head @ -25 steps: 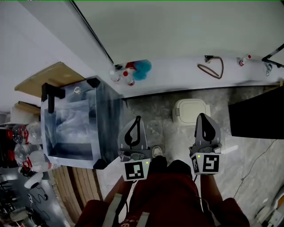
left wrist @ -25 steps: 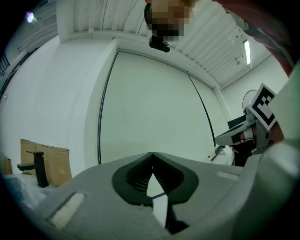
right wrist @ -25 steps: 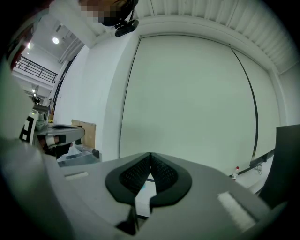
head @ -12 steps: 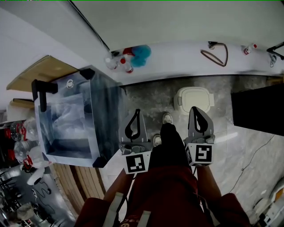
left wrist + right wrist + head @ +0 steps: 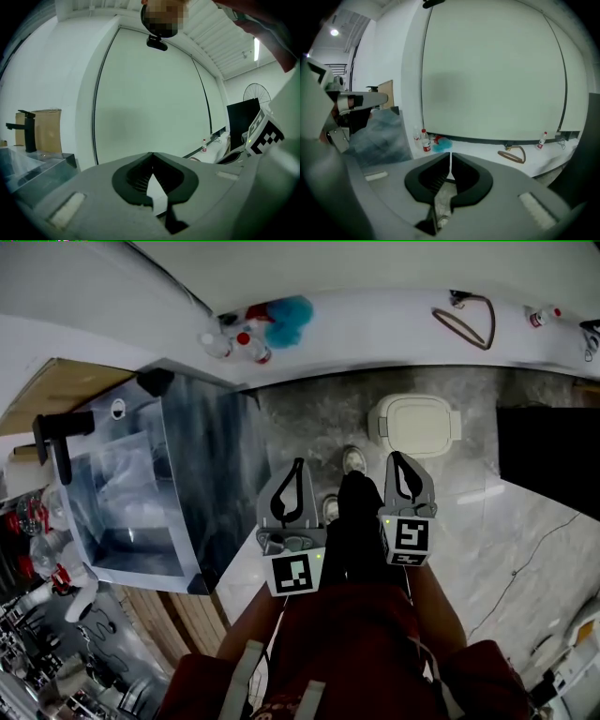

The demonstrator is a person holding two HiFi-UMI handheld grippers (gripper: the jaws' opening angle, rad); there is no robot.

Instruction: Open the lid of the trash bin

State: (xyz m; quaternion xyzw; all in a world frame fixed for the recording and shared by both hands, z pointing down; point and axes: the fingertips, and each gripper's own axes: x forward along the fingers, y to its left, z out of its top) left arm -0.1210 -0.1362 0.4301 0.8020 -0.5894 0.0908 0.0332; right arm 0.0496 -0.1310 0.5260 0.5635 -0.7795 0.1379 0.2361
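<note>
two grippers are shut: the left gripper (image 5: 297,465) and the right gripper (image 5: 397,457) each have their jaws pressed tip to tip with nothing between them. the white trash bin (image 5: 379,430) stands on the floor (image 5: 309,423) just beyond the right jaw tips with its lid (image 5: 419,424) down, and off the left jaws' outer side sits a clear box (image 5: 192,456) holding what looks like crumpled plastic film (image 5: 131,488), though it is hazy. both grippers are held side by side pointing forward, a dark trouser leg (image 5: 352,521) between them.

cream trash bin (image 5: 418,426), grey mottled floor (image 5: 309,418), blue fluffy thing (image 5: 289,315), red-capped clear bottles (image 5: 246,341).
</note>
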